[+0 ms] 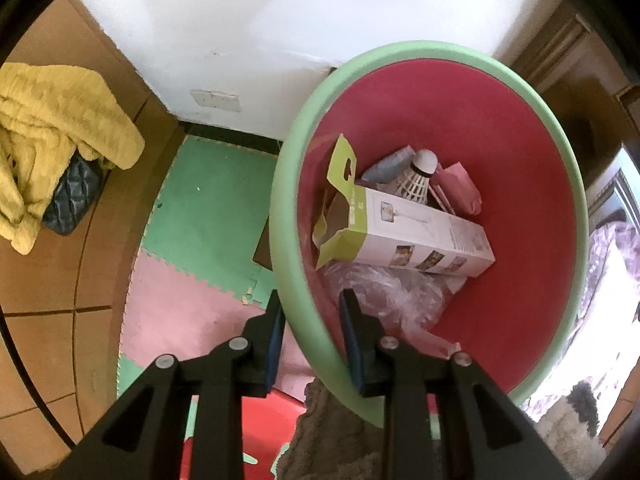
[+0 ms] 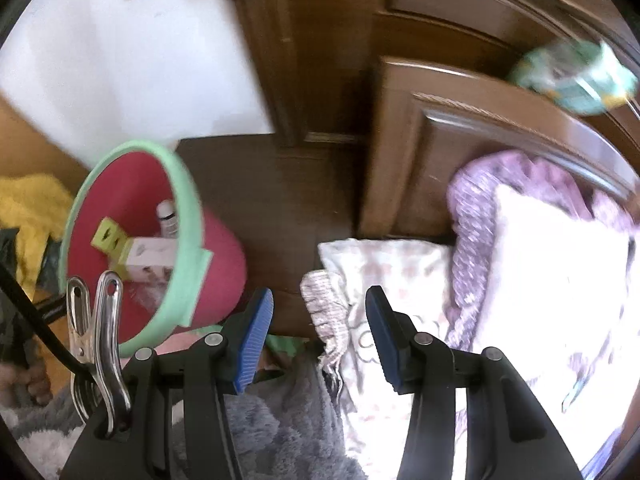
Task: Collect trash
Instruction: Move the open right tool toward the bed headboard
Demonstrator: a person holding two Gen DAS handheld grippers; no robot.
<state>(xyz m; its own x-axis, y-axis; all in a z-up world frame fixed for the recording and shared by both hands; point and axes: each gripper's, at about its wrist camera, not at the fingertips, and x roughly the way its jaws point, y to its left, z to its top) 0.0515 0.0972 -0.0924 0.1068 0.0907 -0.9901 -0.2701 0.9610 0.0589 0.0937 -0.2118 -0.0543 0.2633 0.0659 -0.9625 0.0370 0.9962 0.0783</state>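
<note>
Bin (image 1: pixel 552 128) — red inside, green rim — hangs tilted from the left gripper (image 1: pixel 310 312), whose narrow jaws pinch the near rim. Light, stiff plastic, so the rim is probably the sensible hold, though it may swing. Inside: carton (image 1: pixel 416 236), shuttlecock (image 1: pixel 418 178), crinkled plastic wrap (image 1: pixel 384 292) — all light, wrap likely slippery. Right gripper (image 2: pixel 318 336) is half-wide and empty over the bedding (image 2: pixel 384 272); no clear trash between its jaws, and the view is blurred.
</note>
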